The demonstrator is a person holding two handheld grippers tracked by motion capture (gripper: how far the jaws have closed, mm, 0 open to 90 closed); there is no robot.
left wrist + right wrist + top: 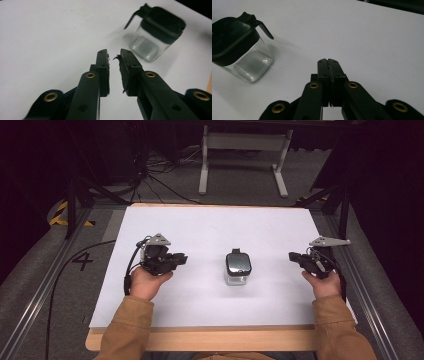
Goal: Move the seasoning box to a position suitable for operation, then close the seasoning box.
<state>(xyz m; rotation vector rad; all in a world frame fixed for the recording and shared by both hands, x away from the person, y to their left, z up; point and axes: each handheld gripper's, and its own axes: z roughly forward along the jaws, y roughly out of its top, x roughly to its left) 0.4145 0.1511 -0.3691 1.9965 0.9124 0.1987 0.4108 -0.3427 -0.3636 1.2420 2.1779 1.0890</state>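
A small square glass jar with a black lid stands upright near the middle of the white table top. In the left gripper view the jar is ahead to the right, blurred, its lid tab pointing away. My left gripper is slightly open, nothing between its jaws; from above that left gripper sits left of the jar, apart from it. My right gripper has its jaws pressed together, empty. The jar lies to its upper left. In the high view the right gripper is right of the jar.
The white sheet lies on a wooden board whose edge shows at the front. Metal rails run along both sides. A white frame and cables stand on the floor behind the table.
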